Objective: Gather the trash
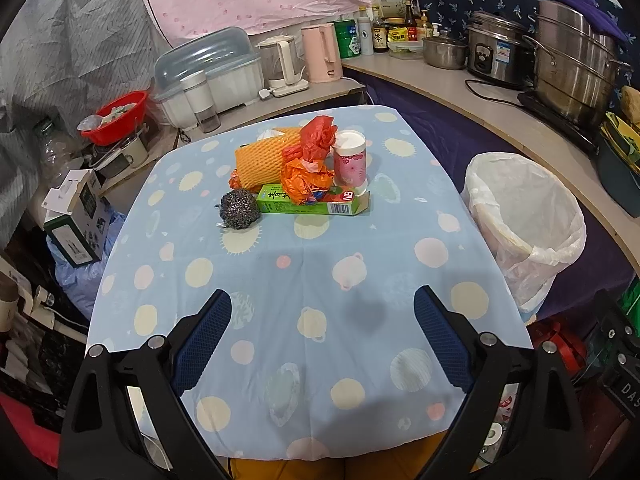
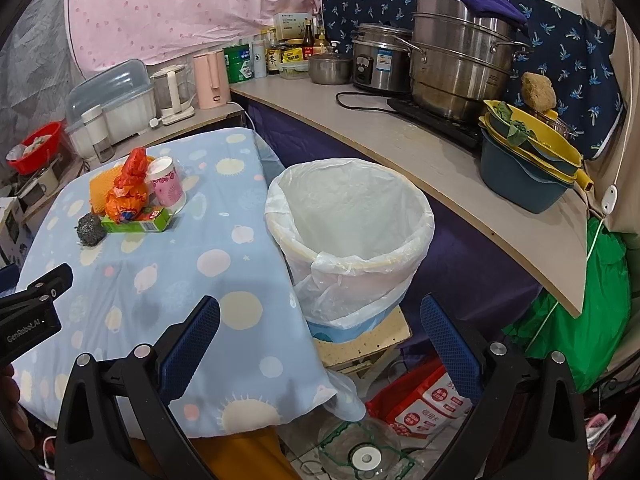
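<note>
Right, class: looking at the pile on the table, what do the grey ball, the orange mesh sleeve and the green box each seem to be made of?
Grey ball: likely steel wire wool, from its glinting tangled coils.
Orange mesh sleeve: probably foam netting, matte, with a regular diamond lattice.
Green box: seemingly printed cardboard, slightly glossy, with sharp folded edges and an open end flap.

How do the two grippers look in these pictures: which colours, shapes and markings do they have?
Both the left gripper and the right gripper have black angular frames with round silver rivets, and two fingers lined with blue pads of dotted texture. The right wrist view shows the left gripper's black body from the side, with white lettering "GenRobot.AI". No cables or sleeves are visible.
</note>
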`<act>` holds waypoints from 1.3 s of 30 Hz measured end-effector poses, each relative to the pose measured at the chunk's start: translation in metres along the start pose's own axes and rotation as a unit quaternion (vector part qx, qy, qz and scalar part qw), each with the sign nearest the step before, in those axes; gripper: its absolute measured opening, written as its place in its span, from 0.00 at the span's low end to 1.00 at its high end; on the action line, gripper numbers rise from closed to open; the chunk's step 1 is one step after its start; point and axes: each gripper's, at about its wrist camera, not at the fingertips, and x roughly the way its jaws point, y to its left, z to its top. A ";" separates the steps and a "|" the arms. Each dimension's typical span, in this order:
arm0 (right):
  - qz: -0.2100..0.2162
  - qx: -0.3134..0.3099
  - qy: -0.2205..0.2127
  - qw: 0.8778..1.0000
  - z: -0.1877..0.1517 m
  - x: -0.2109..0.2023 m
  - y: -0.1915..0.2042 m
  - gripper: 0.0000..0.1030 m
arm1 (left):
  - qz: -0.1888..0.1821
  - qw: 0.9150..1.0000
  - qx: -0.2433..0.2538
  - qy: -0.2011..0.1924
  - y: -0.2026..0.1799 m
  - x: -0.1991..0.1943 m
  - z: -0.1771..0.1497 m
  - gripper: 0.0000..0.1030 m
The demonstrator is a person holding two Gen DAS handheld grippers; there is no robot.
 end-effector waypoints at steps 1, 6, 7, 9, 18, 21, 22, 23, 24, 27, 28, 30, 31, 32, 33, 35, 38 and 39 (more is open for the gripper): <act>-0.001 -0.001 0.001 1.000 0.001 0.001 0.001 0.93 | -0.001 1.000 -0.002 0.001 0.001 0.002 -0.001 0.86; 0.004 -0.002 0.003 1.000 0.005 0.009 0.009 0.93 | 0.000 1.000 -0.009 0.001 0.008 0.011 0.003 0.86; 0.006 -0.002 0.003 1.000 0.005 0.011 0.010 0.93 | -0.002 1.000 -0.012 0.001 0.011 0.013 0.004 0.86; 0.010 -0.004 0.004 1.000 0.007 0.016 0.016 0.93 | -0.008 1.000 -0.022 0.006 0.018 0.019 0.007 0.86; 0.029 -0.021 0.007 0.999 0.023 0.046 0.054 0.93 | -0.001 0.998 -0.066 0.021 0.057 0.054 0.016 0.86; 0.041 -0.025 0.004 0.999 0.031 0.057 0.071 0.93 | -0.001 0.997 -0.068 0.035 0.067 0.068 0.021 0.87; 0.044 -0.027 0.004 0.999 0.034 0.061 0.077 0.93 | -0.001 0.997 -0.068 0.037 0.070 0.072 0.023 0.87; 0.047 -0.029 0.003 0.998 0.037 0.064 0.082 0.93 | -0.002 0.997 -0.068 0.038 0.073 0.077 0.025 0.87; 0.048 -0.031 0.001 0.998 0.040 0.067 0.087 0.93 | -0.001 0.997 -0.070 0.038 0.076 0.081 0.028 0.87; 0.050 -0.037 -0.002 0.998 0.048 0.077 0.101 0.93 | -0.005 0.996 -0.083 0.038 0.086 0.094 0.036 0.87; 0.049 -0.038 -0.002 0.998 0.050 0.081 0.105 0.93 | -0.011 0.995 -0.087 0.039 0.088 0.099 0.040 0.87; 0.049 -0.038 0.000 0.998 0.054 0.088 0.110 0.93 | -0.026 0.995 -0.088 0.039 0.089 0.109 0.047 0.87; 0.049 -0.036 0.002 0.998 0.056 0.092 0.111 0.93 | -0.031 0.995 -0.089 0.040 0.088 0.114 0.051 0.87; 0.048 -0.035 0.005 0.998 0.058 0.097 0.113 0.93 | -0.041 0.994 -0.090 0.041 0.087 0.121 0.056 0.87; 0.049 -0.033 0.008 0.998 0.061 0.101 0.114 0.93 | -0.050 0.994 -0.092 0.042 0.086 0.126 0.060 0.87; 0.046 -0.031 0.012 0.998 0.065 0.109 0.116 0.93 | -0.071 0.992 -0.099 0.040 0.084 0.139 0.068 0.87; 0.045 -0.029 0.016 0.998 0.071 0.121 0.120 0.93 | -0.092 0.989 -0.107 0.039 0.082 0.158 0.080 0.88; 0.044 -0.029 0.017 0.998 0.073 0.125 0.121 0.93 | -0.095 0.989 -0.109 0.040 0.080 0.165 0.083 0.88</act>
